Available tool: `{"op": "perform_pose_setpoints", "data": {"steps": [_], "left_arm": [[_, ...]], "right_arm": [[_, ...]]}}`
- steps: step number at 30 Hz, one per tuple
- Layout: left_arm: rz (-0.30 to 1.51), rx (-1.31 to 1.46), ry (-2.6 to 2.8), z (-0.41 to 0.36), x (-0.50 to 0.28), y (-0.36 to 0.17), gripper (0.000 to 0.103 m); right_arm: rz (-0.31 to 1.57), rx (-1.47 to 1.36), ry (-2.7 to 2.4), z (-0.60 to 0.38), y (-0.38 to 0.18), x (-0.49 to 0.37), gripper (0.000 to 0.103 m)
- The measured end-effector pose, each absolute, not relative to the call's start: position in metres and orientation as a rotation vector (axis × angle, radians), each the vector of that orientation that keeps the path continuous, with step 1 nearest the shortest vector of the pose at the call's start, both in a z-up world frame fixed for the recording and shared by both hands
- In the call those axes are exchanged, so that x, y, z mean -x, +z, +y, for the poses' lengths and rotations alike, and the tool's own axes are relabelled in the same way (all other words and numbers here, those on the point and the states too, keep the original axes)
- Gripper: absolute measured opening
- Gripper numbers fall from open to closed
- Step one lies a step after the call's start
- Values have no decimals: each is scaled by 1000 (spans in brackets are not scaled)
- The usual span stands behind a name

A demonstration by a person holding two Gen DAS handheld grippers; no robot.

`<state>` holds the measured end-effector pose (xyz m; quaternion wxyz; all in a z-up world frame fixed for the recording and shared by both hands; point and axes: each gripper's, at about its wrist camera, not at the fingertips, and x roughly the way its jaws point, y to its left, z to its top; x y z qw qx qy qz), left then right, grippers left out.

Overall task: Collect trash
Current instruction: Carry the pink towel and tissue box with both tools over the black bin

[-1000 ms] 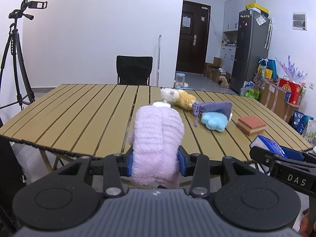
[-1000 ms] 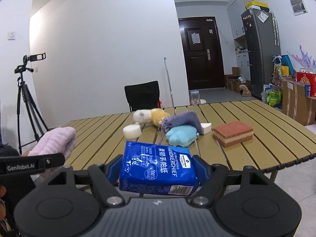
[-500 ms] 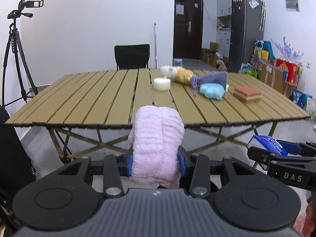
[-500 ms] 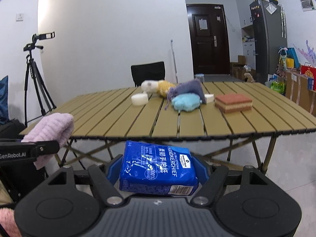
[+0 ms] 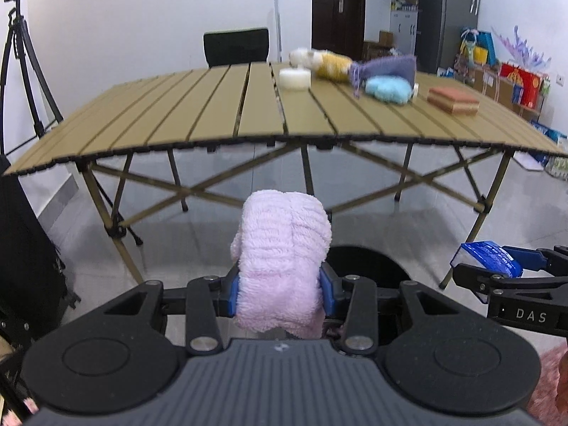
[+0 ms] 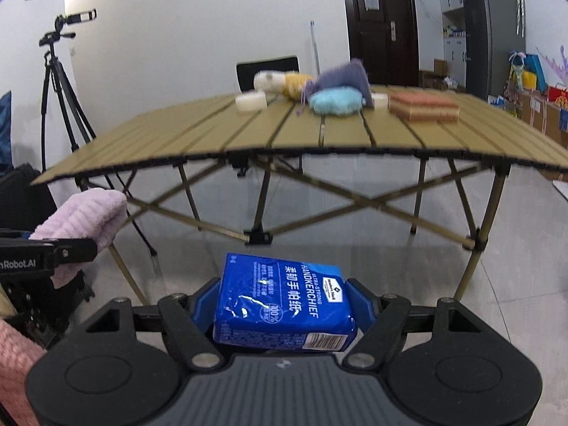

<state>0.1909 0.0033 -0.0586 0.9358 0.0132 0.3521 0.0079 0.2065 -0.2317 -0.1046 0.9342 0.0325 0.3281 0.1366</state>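
Carrying both pickups below the counter (image 5: pixel 248 120), I keep my left claw (image 5: pixel 280 293) pinching the pink fluffy cloth (image 5: pixel 282 262) and right claw (image 6: pixel 282 305) clamping the blue tissue pack (image 6: pixel 282 305), judging release over the dark bin (image 5: pixel 365 261) comes next.

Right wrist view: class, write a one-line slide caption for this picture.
Right gripper clamps a blue tissue pack below the slatted table; left gripper beside it holds a pink cloth.

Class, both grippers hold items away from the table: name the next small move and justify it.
Probably lower the left gripper so the pink fluffy cloth hangs over the black bin just beyond it; the right gripper clamps the blue tissue pack alongside.
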Motion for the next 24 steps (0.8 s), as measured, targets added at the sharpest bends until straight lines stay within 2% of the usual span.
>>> {"op": "perform_pose_setpoints", "data": {"steps": [24], "left_arm": [[963,-25,49,15,-224,-148,42]], "right_arm": [[894,-10,224,-242,-195,-220,73]]}}
